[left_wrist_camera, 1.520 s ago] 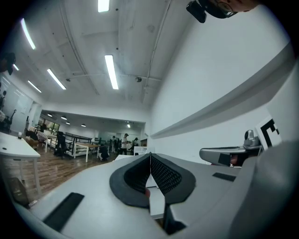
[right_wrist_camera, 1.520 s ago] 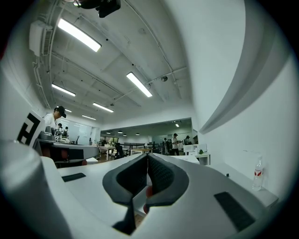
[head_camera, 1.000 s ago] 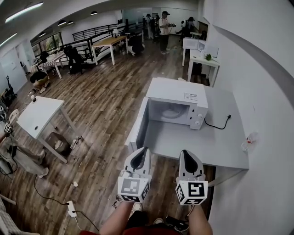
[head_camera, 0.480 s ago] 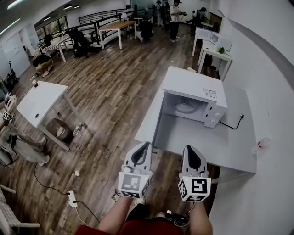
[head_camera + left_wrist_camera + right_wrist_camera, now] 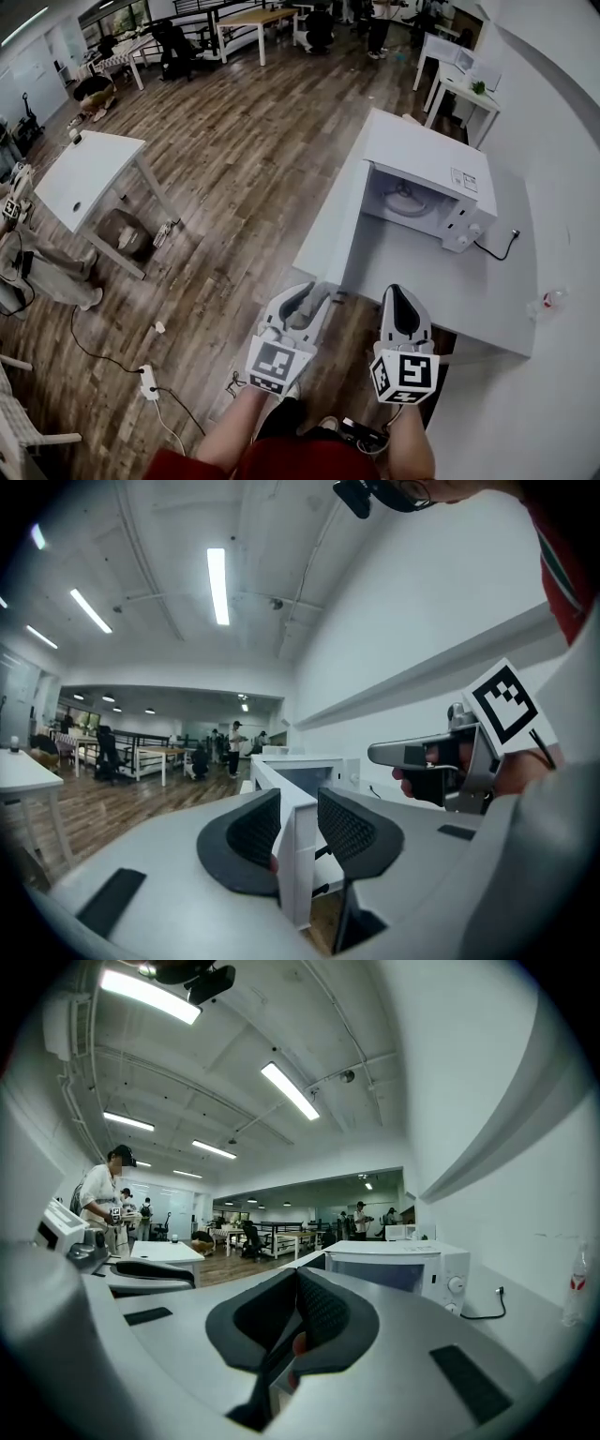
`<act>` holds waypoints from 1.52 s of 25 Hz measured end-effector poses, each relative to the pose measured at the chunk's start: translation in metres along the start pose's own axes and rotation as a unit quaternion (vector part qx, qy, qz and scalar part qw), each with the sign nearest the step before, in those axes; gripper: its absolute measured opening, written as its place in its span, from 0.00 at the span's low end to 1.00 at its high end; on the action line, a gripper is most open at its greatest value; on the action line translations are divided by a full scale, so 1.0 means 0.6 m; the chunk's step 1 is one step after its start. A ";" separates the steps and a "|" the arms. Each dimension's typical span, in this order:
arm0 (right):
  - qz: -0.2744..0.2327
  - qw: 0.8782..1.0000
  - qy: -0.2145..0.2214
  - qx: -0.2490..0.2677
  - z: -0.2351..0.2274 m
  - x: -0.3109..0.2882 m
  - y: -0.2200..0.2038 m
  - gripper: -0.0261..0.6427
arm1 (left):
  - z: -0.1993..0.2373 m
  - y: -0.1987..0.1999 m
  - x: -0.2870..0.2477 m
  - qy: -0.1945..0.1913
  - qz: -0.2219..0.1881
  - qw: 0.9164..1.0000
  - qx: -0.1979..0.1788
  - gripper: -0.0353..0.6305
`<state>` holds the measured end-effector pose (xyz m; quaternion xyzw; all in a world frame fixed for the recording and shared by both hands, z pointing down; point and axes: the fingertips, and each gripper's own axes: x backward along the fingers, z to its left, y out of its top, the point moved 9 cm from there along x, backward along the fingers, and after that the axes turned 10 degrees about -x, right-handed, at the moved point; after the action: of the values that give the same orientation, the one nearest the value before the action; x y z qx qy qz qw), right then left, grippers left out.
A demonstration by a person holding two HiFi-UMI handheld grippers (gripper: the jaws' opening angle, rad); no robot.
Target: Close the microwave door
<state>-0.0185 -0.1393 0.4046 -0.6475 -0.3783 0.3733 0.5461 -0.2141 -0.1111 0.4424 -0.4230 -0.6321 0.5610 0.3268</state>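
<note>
A white microwave (image 5: pixel 427 178) stands on a grey table (image 5: pixel 441 291) against the right wall. Its door (image 5: pixel 328 230) hangs wide open, swung out towards me on the left. My left gripper (image 5: pixel 314 298) is at the door's free end. In the left gripper view the door's edge (image 5: pixel 298 855) stands between the two dark pads (image 5: pixel 248 832) with a gap on each side. The jaws have just been opening. My right gripper (image 5: pixel 401 298) hovers over the table's near edge to the right of the door, shut and empty. Its pads (image 5: pixel 319 1312) meet, and the microwave (image 5: pixel 398 1265) lies ahead.
A black cable and plug (image 5: pixel 497 246) lie right of the microwave, and a small bottle (image 5: pixel 548 302) stands by the wall. A white side table (image 5: pixel 84 178) is at the left on the wood floor, with a power strip (image 5: pixel 145 375) near my feet. People stand far back.
Both grippers have moved forward and down towards the microwave. The left jaws were shut and now stand apart around the door's free edge. The right jaws stay shut.
</note>
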 end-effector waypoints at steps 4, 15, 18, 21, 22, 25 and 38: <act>0.012 1.000 -0.008 0.000 0.001 -0.020 -0.015 0.08 | 0.017 -0.032 -0.015 -0.025 0.005 1.000 -0.005 0.24; 0.039 0.999 -0.036 0.007 -0.005 -0.060 -0.041 0.08 | 0.063 -0.082 -0.054 -0.180 0.010 0.982 -0.052 0.34; 0.041 0.998 -0.039 0.010 -0.006 -0.071 -0.047 0.08 | 0.072 -0.087 -0.064 -0.211 0.003 0.976 -0.063 0.34; 0.044 0.998 -0.041 0.013 -0.005 -0.081 -0.050 0.08 | 0.078 -0.092 -0.076 -0.238 0.000 0.968 -0.073 0.34; 0.044 0.998 -0.041 0.014 -0.005 -0.083 -0.051 0.08 | 0.080 -0.093 -0.080 -0.248 -0.001 0.966 -0.076 0.34; 0.052 0.997 -0.050 0.015 -0.005 -0.089 -0.049 0.08 | 0.085 -0.095 -0.090 -0.270 -0.006 0.959 -0.085 0.34; 0.044 0.996 -0.082 0.014 -0.012 -0.088 -0.042 0.08 | 0.072 -0.100 -0.111 -0.336 -0.006 0.936 -0.106 0.30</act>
<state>-0.0370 -0.1871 0.4344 -0.6229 -0.3882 0.4539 0.5053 -0.2342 -0.1905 0.4990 -0.2387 -0.7630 0.5985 0.0522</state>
